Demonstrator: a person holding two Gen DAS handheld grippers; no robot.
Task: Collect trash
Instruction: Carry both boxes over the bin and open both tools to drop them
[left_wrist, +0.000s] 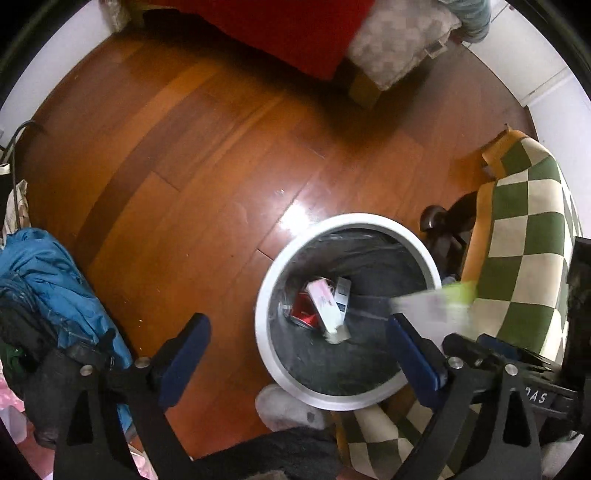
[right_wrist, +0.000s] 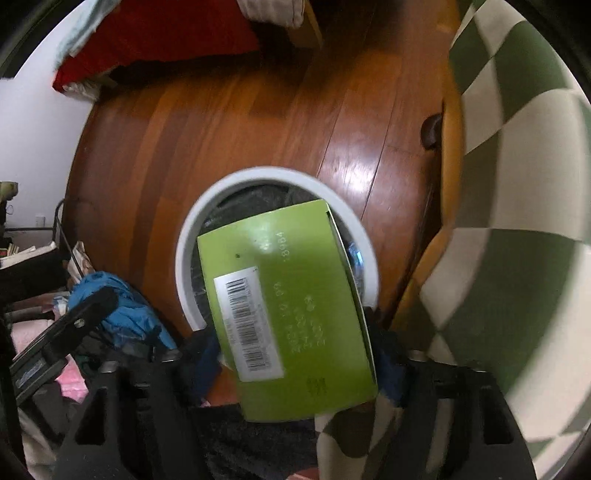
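Two grippers point down at a white-rimmed bin (left_wrist: 266, 295) on polished wood floor (left_wrist: 184, 147). Left gripper (left_wrist: 299, 343) gapes, empty. A green box (right_wrist: 291, 306) sits between the right gripper's (right_wrist: 295, 362) spread fingers, grip unclear. Checkered cloth (right_wrist: 517, 184) crowds the right; blue clothing (left_wrist: 48, 273) lies left.
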